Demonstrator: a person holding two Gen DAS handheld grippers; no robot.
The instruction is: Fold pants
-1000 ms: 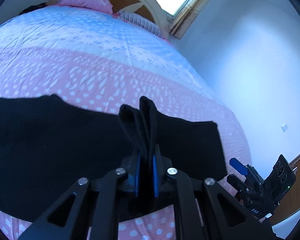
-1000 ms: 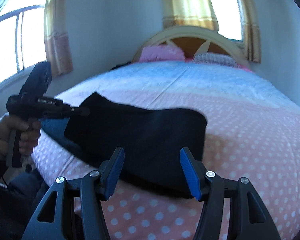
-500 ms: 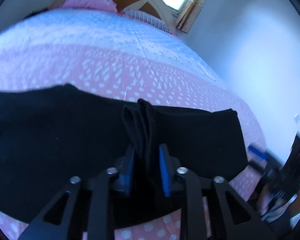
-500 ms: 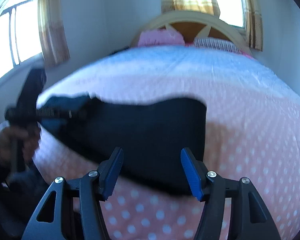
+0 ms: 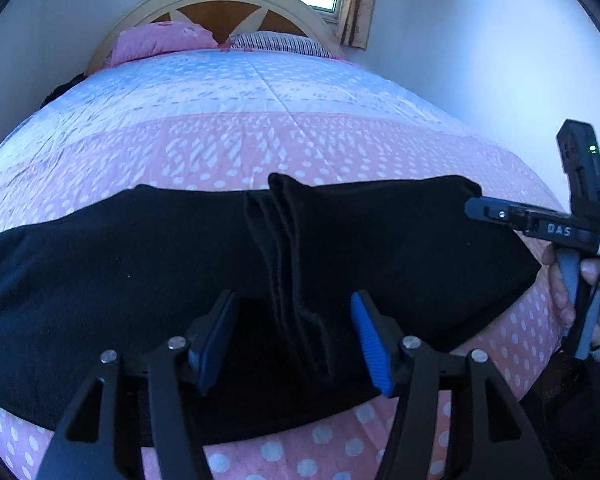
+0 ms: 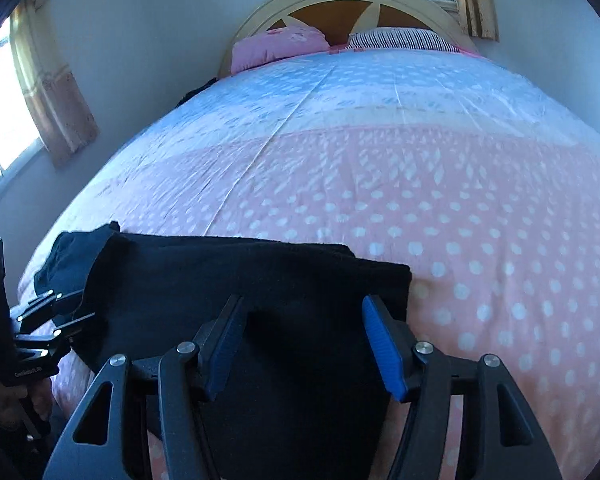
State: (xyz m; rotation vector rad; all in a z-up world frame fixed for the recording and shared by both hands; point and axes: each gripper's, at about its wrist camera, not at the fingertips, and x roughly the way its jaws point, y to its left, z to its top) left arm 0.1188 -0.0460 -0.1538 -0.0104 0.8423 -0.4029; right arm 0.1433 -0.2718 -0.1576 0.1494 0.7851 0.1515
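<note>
Both grippers, the left gripper [image 5: 292, 332] and the right gripper [image 6: 304, 340], gape released above the black pants [image 5: 140, 264] lying across the lower frame on the pink dotted bedspread [image 5: 260, 152].

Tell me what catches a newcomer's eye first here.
Black pants lie across the near edge of a pink dotted bed, a bunched ridge in their middle. The left gripper stands open astride that ridge. The right gripper is open over the pants' end.
</note>
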